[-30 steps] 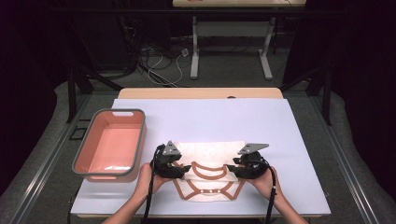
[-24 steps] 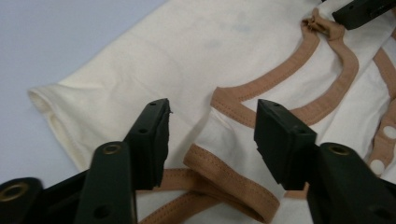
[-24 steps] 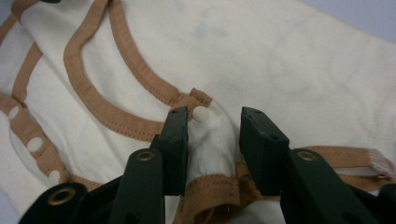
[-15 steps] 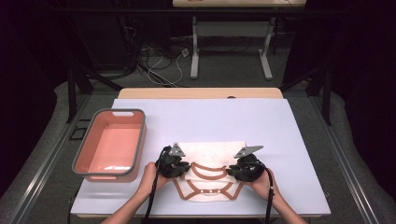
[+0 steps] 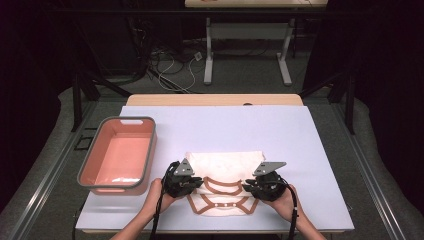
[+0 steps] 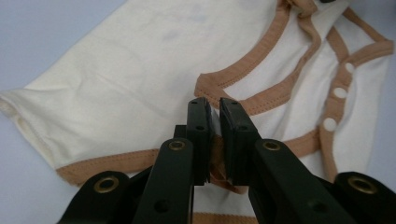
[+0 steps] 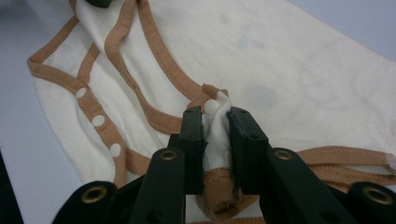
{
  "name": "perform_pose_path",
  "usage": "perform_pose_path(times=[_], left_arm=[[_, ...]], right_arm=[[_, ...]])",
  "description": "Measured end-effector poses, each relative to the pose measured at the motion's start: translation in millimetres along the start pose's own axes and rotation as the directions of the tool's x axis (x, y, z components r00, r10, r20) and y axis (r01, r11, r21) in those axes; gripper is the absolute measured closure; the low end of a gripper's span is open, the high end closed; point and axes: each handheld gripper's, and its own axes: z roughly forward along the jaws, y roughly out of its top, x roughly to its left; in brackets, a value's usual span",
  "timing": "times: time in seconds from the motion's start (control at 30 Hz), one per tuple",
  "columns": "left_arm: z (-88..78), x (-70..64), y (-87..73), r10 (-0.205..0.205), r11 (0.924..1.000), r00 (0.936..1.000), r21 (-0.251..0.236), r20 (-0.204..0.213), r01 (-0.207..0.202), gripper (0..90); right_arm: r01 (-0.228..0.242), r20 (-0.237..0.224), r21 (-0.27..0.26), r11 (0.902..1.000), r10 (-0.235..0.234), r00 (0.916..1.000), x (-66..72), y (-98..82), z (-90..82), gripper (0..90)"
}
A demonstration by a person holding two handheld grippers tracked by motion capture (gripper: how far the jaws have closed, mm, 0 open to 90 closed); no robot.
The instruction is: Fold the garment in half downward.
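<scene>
Jaws of both grippers have just been closing: left gripper (image 6: 212,140) pinches the tan trim, right gripper (image 7: 215,140) bunched cloth of the cream bodysuit (image 5: 223,172), lying near-centre on the table (image 5: 300,140). Grasp step done; next probably an even lift to fold.

Both grippers, left (image 5: 192,184) & right (image 5: 254,187), just closed, pinching the bodysuit (image 5: 223,175) trim.

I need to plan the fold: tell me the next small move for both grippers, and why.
Probably lift both together and carry the near edge away over the garment. The left gripper and right gripper each pinch bunched brown-trimmed cloth of the cream baby bodysuit, which lies flat on the table.
</scene>
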Motion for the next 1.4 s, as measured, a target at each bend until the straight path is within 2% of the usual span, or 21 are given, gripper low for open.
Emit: perform_pose_path(times=[0.27,0.53,0.63,0.7,0.77,0.97,1.07,1.1,1.13,1.17,1.27,1.37,1.4], left_arm=[[-6.1,-8.8,-1.9,0.023,0.9997,0.9995,0.002,0.022,-0.023,81.1],[-13.9,-15.8,-10.3,0.026,0.9996,0.9989,0.002,0.038,-0.027,78.6],[-17.7,-18.8,-14.1,0.028,0.9996,0.9986,0.01,0.045,-0.028,76.8],[-19.6,-20.3,-16.4,0.021,0.9998,0.9989,0.002,0.043,-0.021,75.9],[-22.0,-20.7,-17.9,0.024,0.9997,0.9986,0.007,0.048,-0.025,75.3],[-28.8,-24.7,-21.7,0.012,0.9999,0.9983,0.009,0.057,-0.012,66.0],[-34.2,-25.9,-24.5,0.019,0.9998,0.9983,0.01,0.055,-0.019,59.7],[-36.0,-26.7,-25.6,0.004,1.0,0.9985,0.008,0.055,-0.004,57.9],[-37.8,-25.9,-26.2,0.009,0.9999,0.9985,0.005,0.054,-0.009,56.0],[-39.8,-25.8,-26.8,0.002,1.0,0.9988,0.001,0.049,-0.002,53.6],[-42.7,-25.1,-27.6,-0.017,0.9997,0.9995,-0.017,0.027,0.018,49.3],[-39.9,-25.2,-25.9,-0.037,0.9989,0.9993,-0.027,0.002,0.037,47.5],[-37.8,-25.6,-25.2,-0.032,0.9992,0.9994,-0.024,-0.015,0.032,47.2]], right_arm=[[0.011,-0.019,0.005,0.9999,-0.011,0.9998,4.2,-6.3,-8.4,72.9],[0.019,-0.042,0.016,0.9997,-0.018,0.9989,9.0,-11.1,-15.0,71.4],[0.02,-0.063,0.028,0.9994,-0.018,0.9979,11.3,-11.3,-16.5,67.3],[0.014,-0.068,0.037,0.9992,-0.011,0.9976,13.4,-12.6,-18.5,59.2],[0.006,-0.067,0.024,0.9997,-0.005,0.9978,14.4,-13.5,-18.8,57.8],[-0.002,-0.088,0.024,0.9997,0.004,0.9961,15.5,-16.1,-25.5,46.4],[-0.013,-0.097,-0.002,0.9999,0.013,0.9952,15.6,-17.0,-28.3,42.7],[-0.015,-0.096,-0.008,0.9999,0.014,0.9953,15.5,-17.1,-29.3,42.7],[-0.006,-0.097,-0.014,0.9999,0.004,0.9953,14.6,-17.1,-30.1,42.8],[-0.019,-0.098,-0.008,0.9998,0.018,0.9951,14.9,-17.0,-31.3,42.9],[-0.011,-0.077,-0.028,0.9995,0.009,0.997,15.0,-17.3,-29.4,46.5],[0.003,-0.061,-0.007,1.0,-0.004,0.9981,15.9,-17.6,-25.4,50.8],[0.01,-0.065,0.002,0.9999,-0.01,0.9978,15.6,-17.7,-23.6,51.9]])
